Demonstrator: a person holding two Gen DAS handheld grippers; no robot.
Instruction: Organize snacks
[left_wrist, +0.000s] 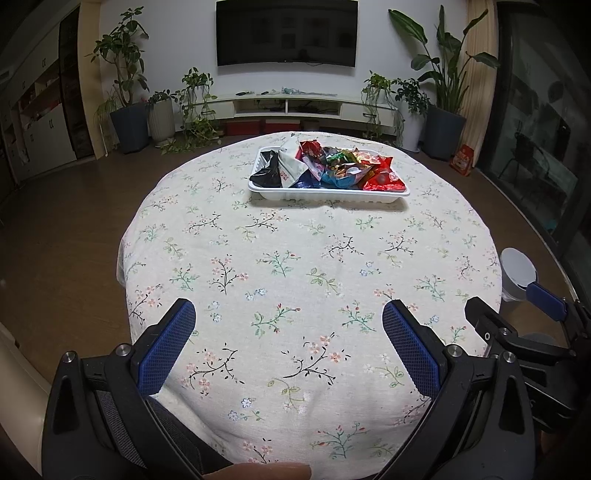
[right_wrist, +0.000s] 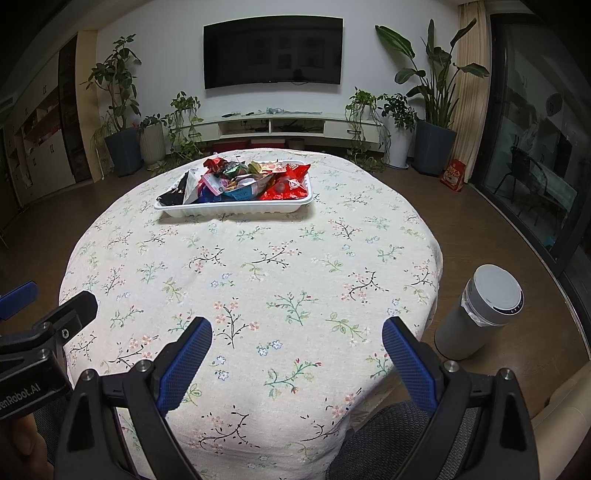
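A white tray (left_wrist: 328, 194) sits at the far side of the round table, piled with several snack packets (left_wrist: 332, 168) in red, black, white and blue wrappers. The tray (right_wrist: 236, 211) and its packets (right_wrist: 251, 182) also show in the right wrist view. My left gripper (left_wrist: 288, 317) is open and empty over the near part of the table, far from the tray. My right gripper (right_wrist: 297, 330) is open and empty, also near the front edge. Each gripper shows at the edge of the other's view.
The table wears a floral cloth (left_wrist: 295, 258). A grey cylindrical bin (right_wrist: 476, 314) stands on the floor right of the table. Potted plants (left_wrist: 125, 110), a TV (left_wrist: 286, 31) and a low cabinet line the far wall. A chair back (right_wrist: 388, 443) is below the right gripper.
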